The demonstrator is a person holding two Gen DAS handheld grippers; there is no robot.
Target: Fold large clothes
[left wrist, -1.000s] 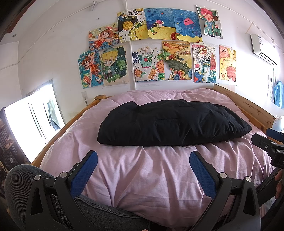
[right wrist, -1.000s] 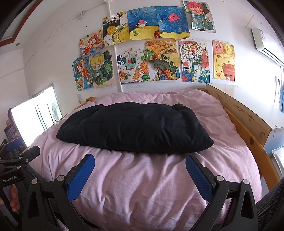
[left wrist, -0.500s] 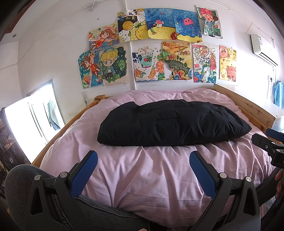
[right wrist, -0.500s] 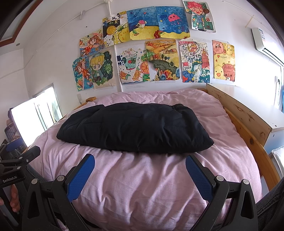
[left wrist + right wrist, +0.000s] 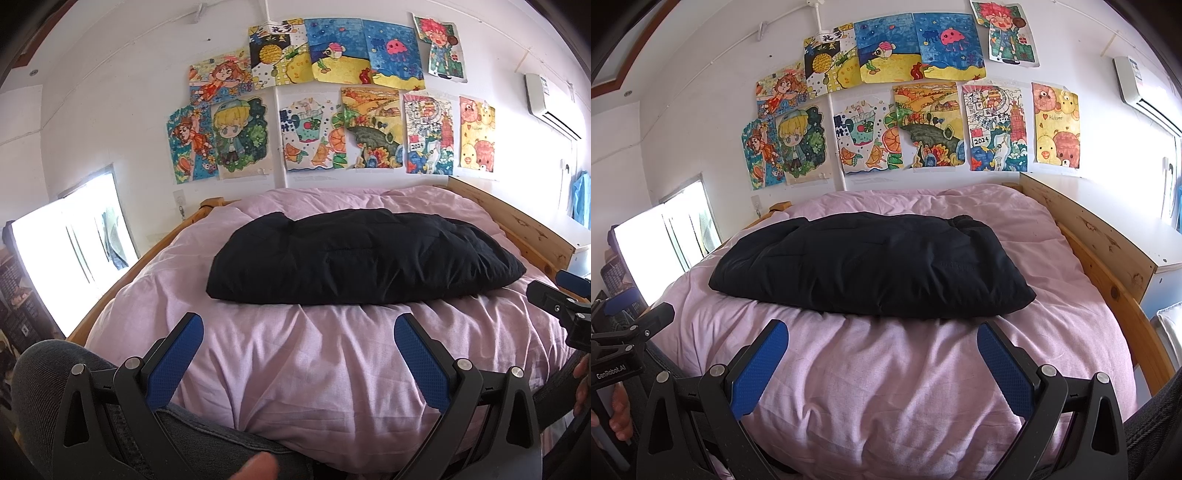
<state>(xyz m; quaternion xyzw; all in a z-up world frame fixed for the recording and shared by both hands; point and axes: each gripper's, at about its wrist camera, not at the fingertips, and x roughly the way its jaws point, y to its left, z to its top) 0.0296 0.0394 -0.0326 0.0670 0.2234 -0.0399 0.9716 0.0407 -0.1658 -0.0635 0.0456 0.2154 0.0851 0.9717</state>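
Observation:
A black padded garment lies folded into a thick oblong bundle across the middle of the pink duvet. My left gripper hovers open over the duvet's near edge, short of the garment, nothing between its blue pads. My right gripper is likewise open and empty, just in front of the bundle's near edge. Each gripper shows at the side of the other's view.
A wooden bed frame runs along the right side, with a white cabinet beyond it. Drawings cover the wall behind the bed. A bright window is at left. A knee in grey jeans sits under my left gripper.

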